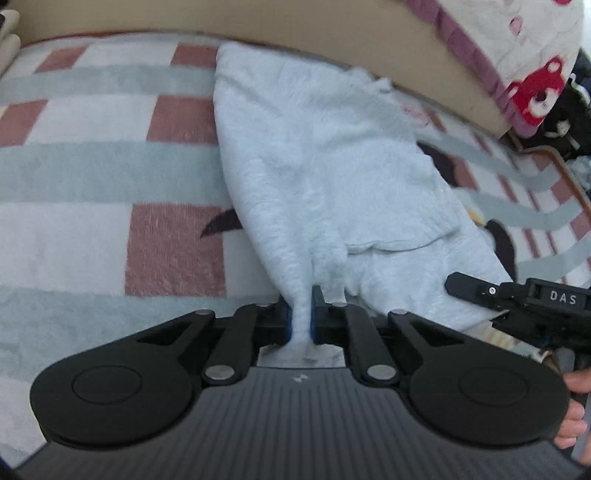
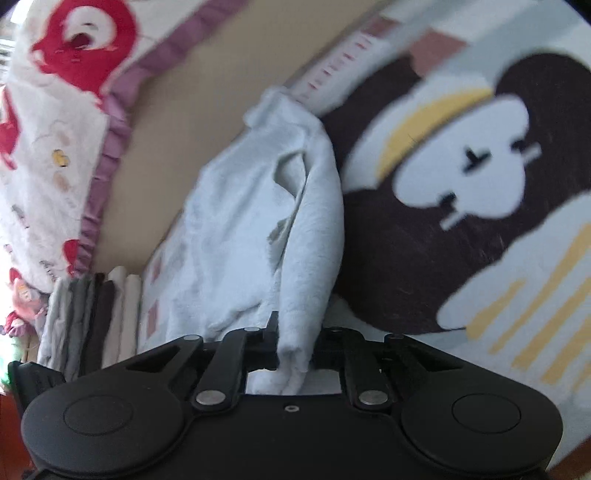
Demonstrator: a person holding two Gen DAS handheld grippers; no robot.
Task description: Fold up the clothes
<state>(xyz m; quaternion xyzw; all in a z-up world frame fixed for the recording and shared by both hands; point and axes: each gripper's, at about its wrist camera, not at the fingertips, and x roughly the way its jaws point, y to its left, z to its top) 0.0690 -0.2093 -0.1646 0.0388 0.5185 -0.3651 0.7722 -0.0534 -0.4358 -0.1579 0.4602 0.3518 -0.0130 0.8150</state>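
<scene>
On a plush checked pink, grey and white blanket (image 1: 110,177), a pale blue fleecy garment (image 1: 314,158) is pinched at its near edge by left gripper (image 1: 300,317) and right gripper (image 2: 295,350), mid-fold judged; edge likely to be carried over evenly.

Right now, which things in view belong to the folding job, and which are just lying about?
In the job:
- pale blue garment, spread on the blanket
- left gripper, shut on a bunched edge
- right gripper, shut on another edge

Lying about:
- checked blanket
- cartoon-print pillow
- stack of folded clothes
- beige headboard
</scene>
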